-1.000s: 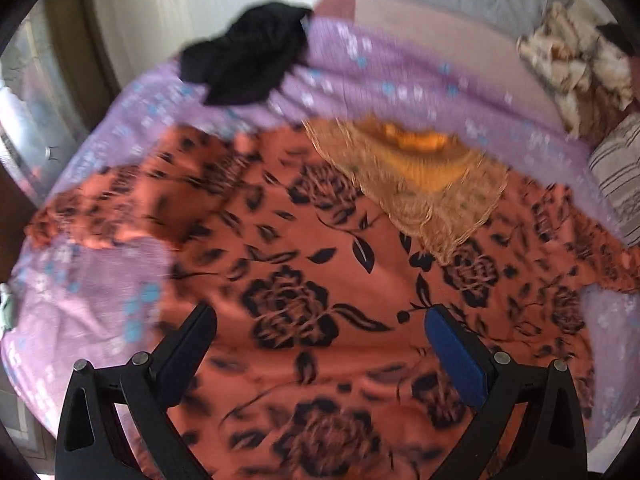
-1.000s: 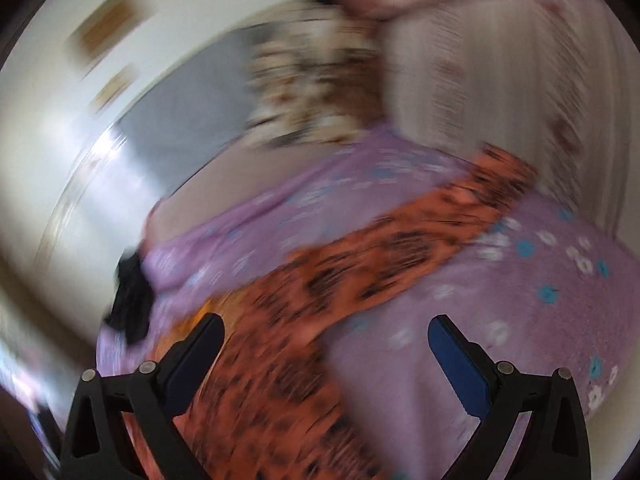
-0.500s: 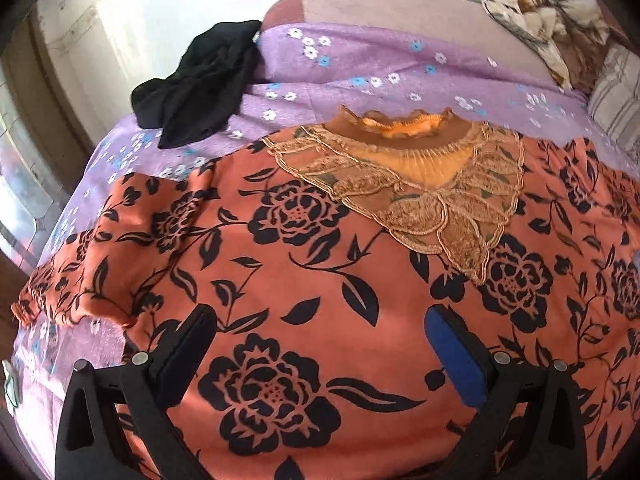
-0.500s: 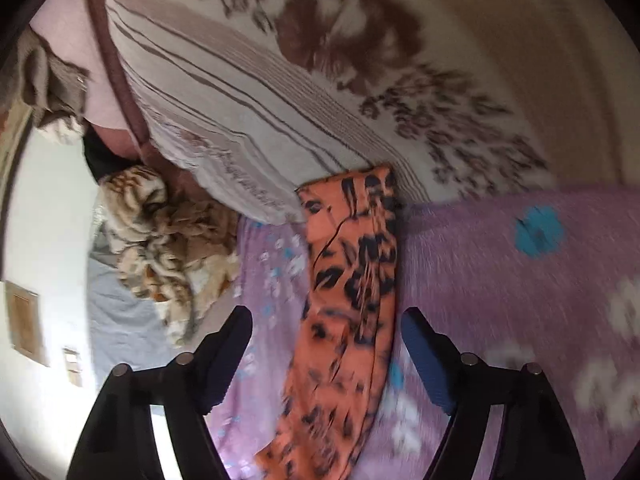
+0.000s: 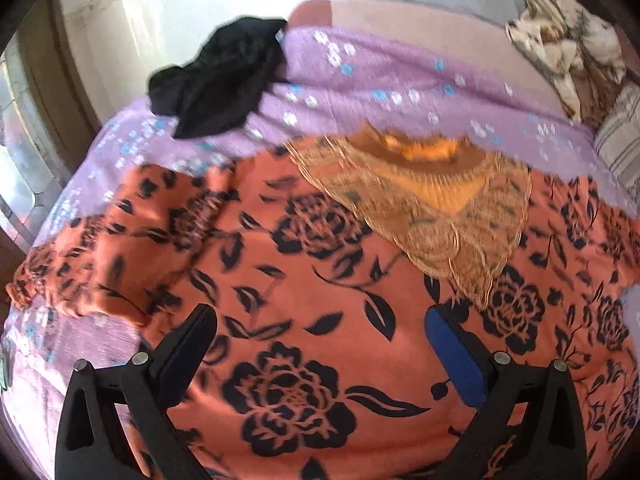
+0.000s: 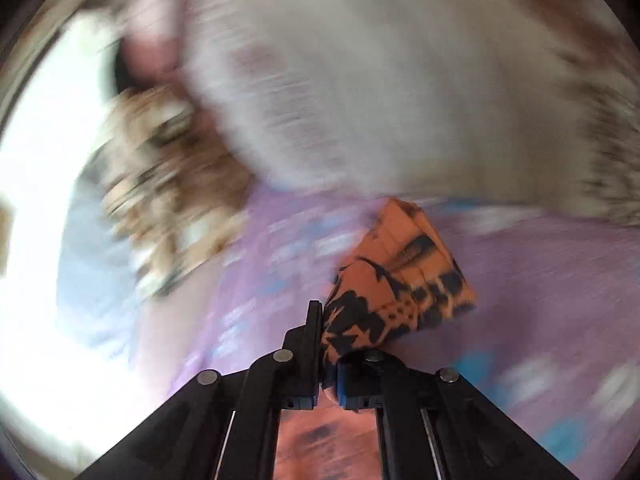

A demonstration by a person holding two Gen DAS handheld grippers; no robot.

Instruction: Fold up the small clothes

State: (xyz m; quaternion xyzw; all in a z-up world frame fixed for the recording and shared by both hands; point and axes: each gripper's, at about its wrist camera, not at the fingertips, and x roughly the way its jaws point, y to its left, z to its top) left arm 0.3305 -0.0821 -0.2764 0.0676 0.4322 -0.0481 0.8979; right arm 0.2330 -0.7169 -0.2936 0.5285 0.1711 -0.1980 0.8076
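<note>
Setting: purple bedspread with small blue and white flowers (image 5: 400, 76) covered a bed by a pale wall; both views were blurred in part.

Left wrist view, garment: orange top printed with black roses (image 5: 304, 280) lay spread flat across the bedspread, its gold embroidered neckline (image 5: 436, 200) at the far side and its body running toward the camera.

Left wrist view, long axis: sleeve to sleeve, across the picture; one sleeve lay bunched at the left edge.

Left wrist view, tool: left gripper (image 5: 320, 344) hung above the lower body of the top, jaws standing wide apart with nothing between them and no contact seen.

Left wrist view, other items: crumpled black garment (image 5: 216, 84) lay beyond on the bedspread, well apart; a brown and cream patterned cloth (image 5: 568, 52) lay at the far right.

Right wrist view, tool: right gripper (image 6: 329, 344) had its jaws clamped together on a bunched end of the orange cloth, judged to be the far sleeve cuff.

Right wrist view, cloth: the pinched end fanned out ahead of the fingertips, over the bedspread; whether it touched could not be told.

Right wrist view, background: large pale striped pillow (image 6: 380, 80) lay just beyond.

Deciding relation: the garment body lay to the left of the right gripper, so that sleeve would most likely fold inward along the long axis; the right hand held it, the left stood nearer the body.
</note>
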